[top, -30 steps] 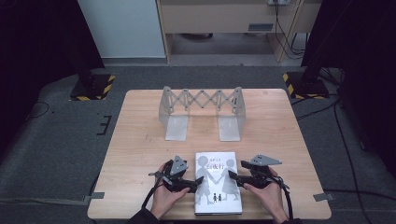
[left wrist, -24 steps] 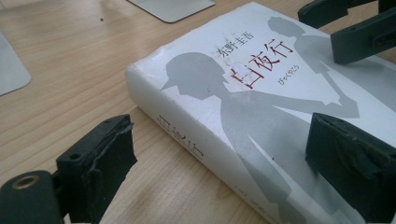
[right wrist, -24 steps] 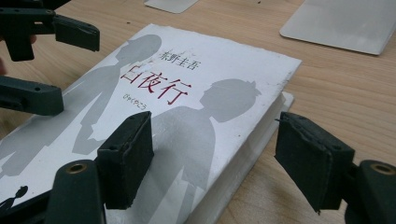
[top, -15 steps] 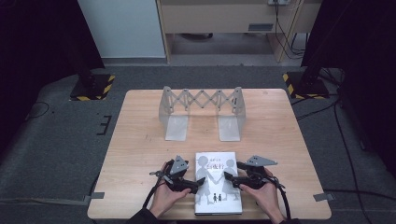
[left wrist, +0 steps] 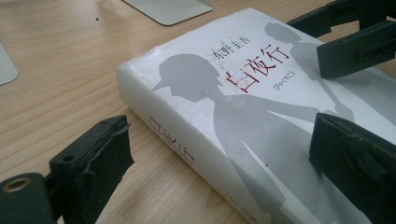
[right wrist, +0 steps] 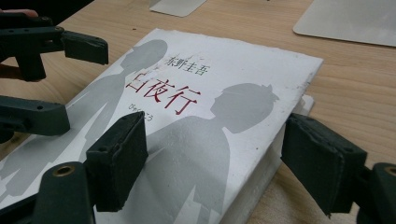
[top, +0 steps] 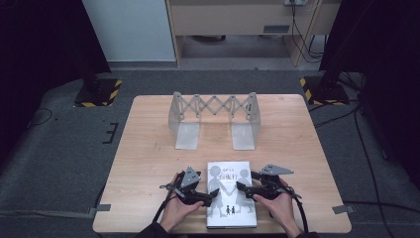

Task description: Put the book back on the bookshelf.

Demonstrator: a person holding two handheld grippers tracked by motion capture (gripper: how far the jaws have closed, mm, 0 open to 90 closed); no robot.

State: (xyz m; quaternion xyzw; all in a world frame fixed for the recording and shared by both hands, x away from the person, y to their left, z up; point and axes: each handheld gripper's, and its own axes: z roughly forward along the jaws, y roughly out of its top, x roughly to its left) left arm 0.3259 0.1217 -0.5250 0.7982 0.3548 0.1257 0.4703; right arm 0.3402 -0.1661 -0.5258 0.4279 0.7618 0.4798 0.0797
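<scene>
A thick white book (top: 232, 196) with grey silhouettes and red characters lies flat near the table's front edge. My left gripper (top: 210, 198) sits at its left side and is open. In the left gripper view the spine (left wrist: 187, 149) lies between the pads, one pad (left wrist: 93, 158) beside it over the table, the other above the cover, neither pressing. My right gripper (top: 242, 188) is open at the book's right side, straddling the page edge (right wrist: 261, 182) without touching. Both pairs of jaws have just been opening. The book (right wrist: 201, 116) rests on the wood.
A metal scissor-type expanding bookstand (top: 213, 116) with two flat foot plates stands at the back middle of the wooden table (top: 148, 148). A foot plate (right wrist: 355, 21) lies just beyond the book. Dark floor surrounds the table, with cables at the right.
Both hands stay at the book's two sides and the book has not moved. No other difference shows at this size.
</scene>
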